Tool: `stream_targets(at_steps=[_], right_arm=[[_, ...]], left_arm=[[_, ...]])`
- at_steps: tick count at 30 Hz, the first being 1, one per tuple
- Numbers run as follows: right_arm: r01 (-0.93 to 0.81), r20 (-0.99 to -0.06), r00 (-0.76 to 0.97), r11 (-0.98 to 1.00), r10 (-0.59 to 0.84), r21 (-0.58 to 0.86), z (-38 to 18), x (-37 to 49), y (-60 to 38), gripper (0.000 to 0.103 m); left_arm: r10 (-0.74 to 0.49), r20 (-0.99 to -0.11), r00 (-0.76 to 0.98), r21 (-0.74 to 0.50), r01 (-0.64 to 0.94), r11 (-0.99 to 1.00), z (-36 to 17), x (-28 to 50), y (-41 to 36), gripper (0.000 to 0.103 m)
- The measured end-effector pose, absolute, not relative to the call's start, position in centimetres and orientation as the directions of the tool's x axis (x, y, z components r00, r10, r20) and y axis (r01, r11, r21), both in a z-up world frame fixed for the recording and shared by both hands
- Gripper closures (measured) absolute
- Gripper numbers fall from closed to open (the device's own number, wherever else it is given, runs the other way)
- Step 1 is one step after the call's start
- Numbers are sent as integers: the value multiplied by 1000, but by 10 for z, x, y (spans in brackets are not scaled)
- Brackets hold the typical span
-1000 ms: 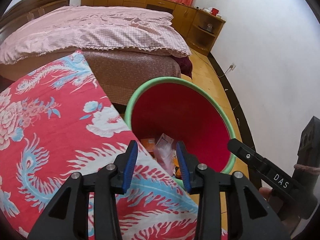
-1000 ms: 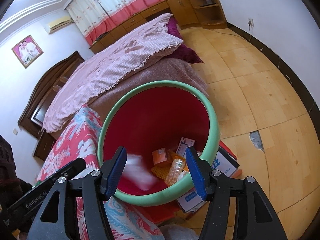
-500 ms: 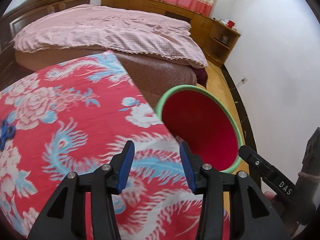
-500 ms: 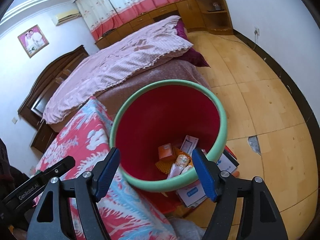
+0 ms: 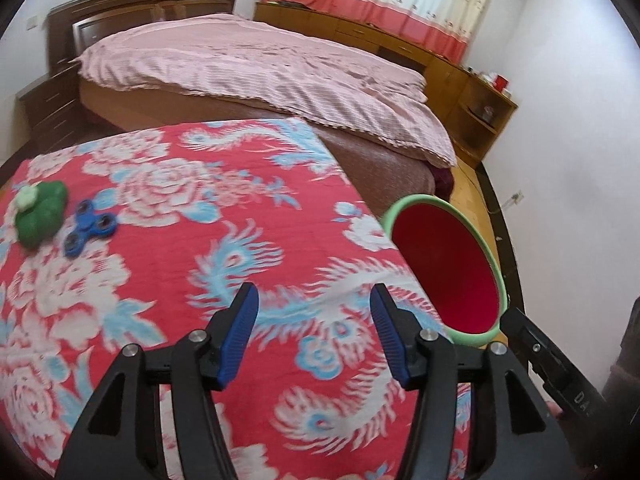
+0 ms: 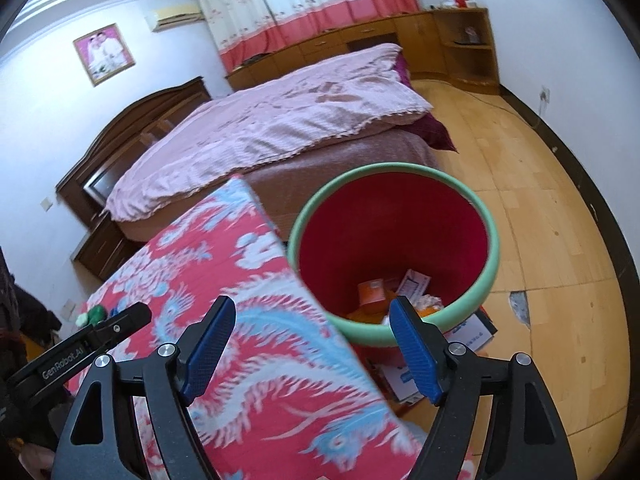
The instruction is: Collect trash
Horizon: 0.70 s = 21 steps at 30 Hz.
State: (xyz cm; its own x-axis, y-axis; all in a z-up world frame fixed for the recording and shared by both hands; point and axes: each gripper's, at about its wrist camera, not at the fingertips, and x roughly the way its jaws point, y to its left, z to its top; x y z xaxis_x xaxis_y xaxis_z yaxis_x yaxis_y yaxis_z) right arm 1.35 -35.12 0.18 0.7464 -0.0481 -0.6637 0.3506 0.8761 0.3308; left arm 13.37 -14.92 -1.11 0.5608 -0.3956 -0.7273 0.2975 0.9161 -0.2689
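A red bin with a green rim (image 6: 486, 216) (image 5: 494, 264) stands on the floor beside the table; an orange box (image 6: 370, 292), a white packet (image 6: 414, 282) and other trash lie in its bottom. My left gripper (image 5: 314, 334) hangs over the red floral tablecloth (image 5: 192, 248), jaws opening, nothing between them. My right gripper (image 6: 310, 348) hovers above the table's edge and the bin's near rim, jaws also opening and empty. On the cloth at the far left lie a green toy (image 5: 40, 214) and a blue fidget spinner (image 5: 90, 228).
A bed with a pink cover (image 5: 260, 68) stands behind the table. Cardboard boxes (image 6: 472, 332) lie on the wooden floor (image 6: 540, 200) under the bin. Wooden cabinets (image 6: 464, 48) line the far wall. The other gripper's black body shows at each view's edge.
Both grippers have pulled back from over the bin toward the table and opened wider. A pale piece of trash seen between the right fingers a second ago now lies in the bin.
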Motion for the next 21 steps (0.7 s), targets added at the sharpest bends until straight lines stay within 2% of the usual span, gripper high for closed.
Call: stream_targets(at_steps=[21], right_arm=[[219, -617, 787, 938, -6, 270, 27, -10, -280, 22]], left_arm=[[-263, -702, 662, -208, 163, 965, 9, 88, -73, 45]])
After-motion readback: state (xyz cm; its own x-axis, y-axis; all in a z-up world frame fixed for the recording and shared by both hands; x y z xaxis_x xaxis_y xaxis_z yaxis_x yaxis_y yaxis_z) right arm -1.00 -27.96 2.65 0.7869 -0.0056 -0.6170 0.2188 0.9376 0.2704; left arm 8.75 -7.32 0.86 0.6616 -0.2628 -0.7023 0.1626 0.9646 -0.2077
